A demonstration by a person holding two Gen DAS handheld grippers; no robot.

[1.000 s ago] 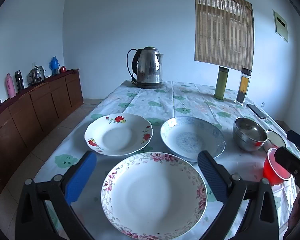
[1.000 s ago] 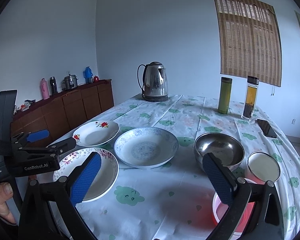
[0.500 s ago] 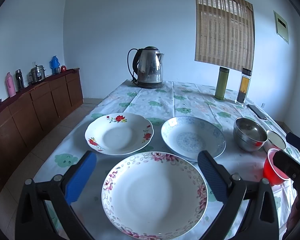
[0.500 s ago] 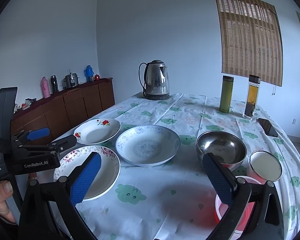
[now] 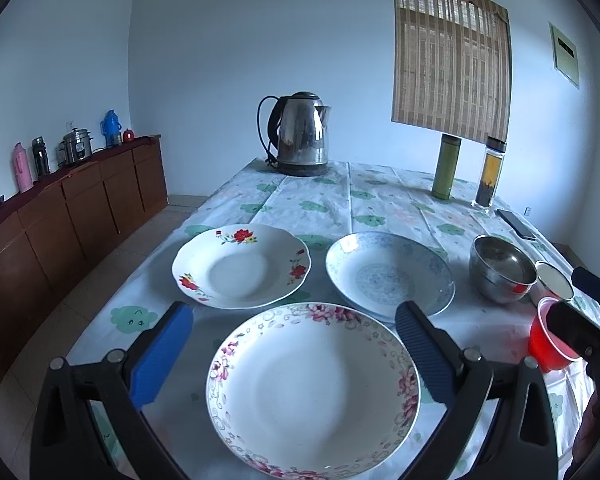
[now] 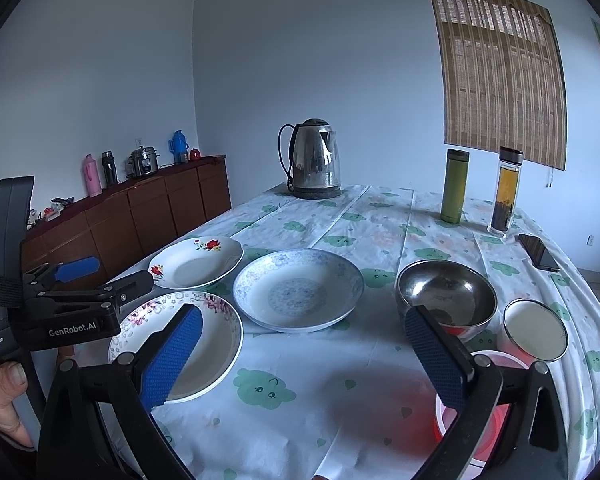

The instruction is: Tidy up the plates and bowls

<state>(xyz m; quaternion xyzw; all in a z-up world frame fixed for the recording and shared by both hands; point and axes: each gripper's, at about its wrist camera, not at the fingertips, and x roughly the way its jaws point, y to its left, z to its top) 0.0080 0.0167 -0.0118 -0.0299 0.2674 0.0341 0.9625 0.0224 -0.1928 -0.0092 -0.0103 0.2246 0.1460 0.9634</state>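
Observation:
Three plates lie on the table: a pink-flowered plate (image 5: 314, 388) nearest me, a red-flowered plate (image 5: 242, 266) behind it on the left, a blue-patterned plate (image 5: 388, 276) on the right. A steel bowl (image 5: 502, 268), a small white-lined bowl (image 5: 554, 278) and a red cup (image 5: 546, 336) stand to the right. My left gripper (image 5: 292, 344) is open and empty, hovering over the pink-flowered plate's near side. My right gripper (image 6: 304, 350) is open and empty above the cloth, between the pink-flowered plate (image 6: 216, 336) and the red cup (image 6: 496, 364). The steel bowl (image 6: 446, 294) is just beyond its right finger.
A steel kettle (image 5: 300, 134) stands at the table's far end. A green flask (image 5: 446, 168), a tea bottle (image 5: 490, 174) and a phone (image 5: 516, 224) are at the far right. A wooden sideboard (image 5: 72, 216) with flasks runs along the left wall.
Both grippers have drifted only slightly; the right wrist view has lifted a little. Nothing on the table has moved and both grippers stay open.

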